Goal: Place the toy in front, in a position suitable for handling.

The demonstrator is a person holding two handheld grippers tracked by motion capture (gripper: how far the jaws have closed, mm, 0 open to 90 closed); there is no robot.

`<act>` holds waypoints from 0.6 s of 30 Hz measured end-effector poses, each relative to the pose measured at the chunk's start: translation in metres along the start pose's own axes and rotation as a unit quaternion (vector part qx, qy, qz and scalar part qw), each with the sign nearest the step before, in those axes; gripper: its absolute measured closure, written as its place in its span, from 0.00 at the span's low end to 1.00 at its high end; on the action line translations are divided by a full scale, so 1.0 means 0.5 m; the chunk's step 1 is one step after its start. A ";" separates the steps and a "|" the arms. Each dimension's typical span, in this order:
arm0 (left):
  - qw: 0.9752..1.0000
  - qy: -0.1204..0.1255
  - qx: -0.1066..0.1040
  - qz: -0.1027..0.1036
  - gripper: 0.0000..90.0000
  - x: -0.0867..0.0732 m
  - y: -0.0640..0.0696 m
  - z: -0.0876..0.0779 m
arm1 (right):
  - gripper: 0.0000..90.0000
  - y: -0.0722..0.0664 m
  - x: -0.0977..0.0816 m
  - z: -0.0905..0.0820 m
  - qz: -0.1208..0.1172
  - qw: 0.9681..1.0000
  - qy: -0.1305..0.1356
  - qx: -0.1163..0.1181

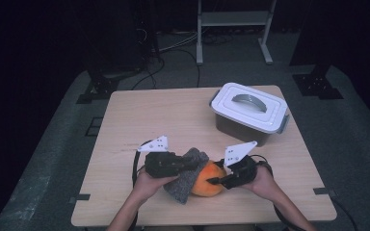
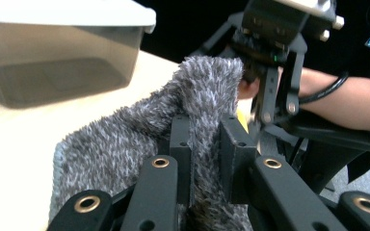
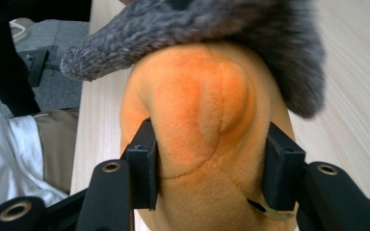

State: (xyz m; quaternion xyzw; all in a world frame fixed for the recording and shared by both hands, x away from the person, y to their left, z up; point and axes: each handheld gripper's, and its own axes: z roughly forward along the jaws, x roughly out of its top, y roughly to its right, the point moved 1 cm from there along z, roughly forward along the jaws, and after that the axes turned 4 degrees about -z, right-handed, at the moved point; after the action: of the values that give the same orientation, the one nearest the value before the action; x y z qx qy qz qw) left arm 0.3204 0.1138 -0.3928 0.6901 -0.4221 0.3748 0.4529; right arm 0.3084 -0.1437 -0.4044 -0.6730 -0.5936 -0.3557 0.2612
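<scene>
Near the front edge of the light wooden bench (image 1: 139, 115), about midway along it, sits a round orange plush toy (image 1: 207, 182) with a fuzzy grey knitted cloth (image 1: 189, 179) draped over its left side and top.

Left hand-held gripper (image 1: 188, 163): jaws pressed together on a fold of the grey cloth. In the left gripper view the fabric (image 2: 125, 144) is bunched between the two black pads and stands up in a ridge ahead of them. The pinch is on cloth alone; I see no plush in it.

Right hand-held gripper (image 1: 217, 182): jaws half spread, straddling the orange toy (image 3: 197, 120). In the right gripper view both pads lie against the plush flanks and the pile dents slightly, so I read it as a light hold on the toy rather than a firm one. No earlier look to compare.

Toward the far right corner stands a clear plastic storage box with a white lid and grey handle (image 1: 248, 108), closed, well apart from the work.

Risks, as I judge them:
- The toy is soft and rounded; a light squeeze could let it squirt forward out of the right jaws, or roll off the front edge, which is close.
- If the left pulls the cloth while the toy is loosely held, the pile may drag the toy along instead of sliding free.
- The two grippers are very near each other; a sideways move could knock jaws or snag a trailing cable.
- The thin fold could slip from the left pinch under a hard tug.
</scene>
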 end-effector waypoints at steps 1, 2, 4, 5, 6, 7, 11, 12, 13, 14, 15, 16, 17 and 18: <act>1.000 0.000 0.001 -0.001 0.87 0.001 -0.001 -0.003 | 0.54 -0.002 0.004 0.004 -0.001 1.000 0.001 0.003; 1.000 -0.003 0.003 -0.001 0.87 0.000 -0.002 -0.005 | 0.53 -0.004 0.009 0.010 -0.009 1.000 0.001 0.009; 1.000 -0.010 0.008 -0.006 0.87 -0.006 -0.007 -0.006 | 0.53 -0.003 0.008 0.017 -0.013 1.000 -0.002 0.015; 1.000 -0.009 0.008 -0.015 0.87 -0.013 -0.013 -0.007 | 0.53 -0.002 0.005 0.018 -0.016 1.000 -0.002 0.016; 1.000 -0.010 0.009 -0.018 0.87 -0.015 -0.016 -0.008 | 0.53 -0.001 -0.001 0.016 -0.014 1.000 0.000 0.021; 1.000 -0.012 0.013 -0.019 0.87 -0.018 -0.019 -0.008 | 0.53 0.000 -0.004 0.014 -0.015 1.000 0.001 0.022; 0.999 -0.025 0.025 -0.019 0.87 -0.030 -0.025 -0.013 | 0.51 0.009 -0.025 -0.004 -0.005 1.000 0.000 0.028; 0.999 -0.026 0.025 -0.018 0.87 -0.031 -0.025 -0.015 | 0.51 0.014 -0.035 -0.012 0.004 1.000 0.001 0.029; 0.999 -0.025 0.024 -0.017 0.87 -0.032 -0.024 -0.015 | 0.51 0.018 -0.044 -0.018 0.012 0.999 0.003 0.029; 0.999 -0.024 0.023 -0.018 0.87 -0.031 -0.024 -0.015 | 0.51 0.021 -0.052 -0.023 0.020 0.999 0.007 0.029; 0.999 -0.024 0.022 -0.017 0.87 -0.029 -0.023 -0.014 | 0.51 0.024 -0.059 -0.028 0.027 0.999 0.009 0.029; 0.999 -0.022 0.020 -0.017 0.87 -0.028 -0.023 -0.013 | 0.51 0.026 -0.065 -0.031 0.031 0.999 0.012 0.029; 0.999 -0.022 0.018 -0.016 0.87 -0.026 -0.021 -0.011 | 0.51 0.026 -0.067 -0.032 0.034 0.999 0.014 0.028; 0.999 -0.024 0.016 -0.014 0.87 -0.025 -0.020 -0.009 | 0.51 0.025 -0.067 -0.032 0.033 0.999 0.014 0.028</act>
State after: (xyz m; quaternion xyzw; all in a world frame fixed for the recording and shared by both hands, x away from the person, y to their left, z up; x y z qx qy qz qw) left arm 0.3243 0.1233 -0.4056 0.7117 -0.4168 0.3585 0.4373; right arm 0.3164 -0.1787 -0.4202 -0.6795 -0.5773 -0.3394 0.2995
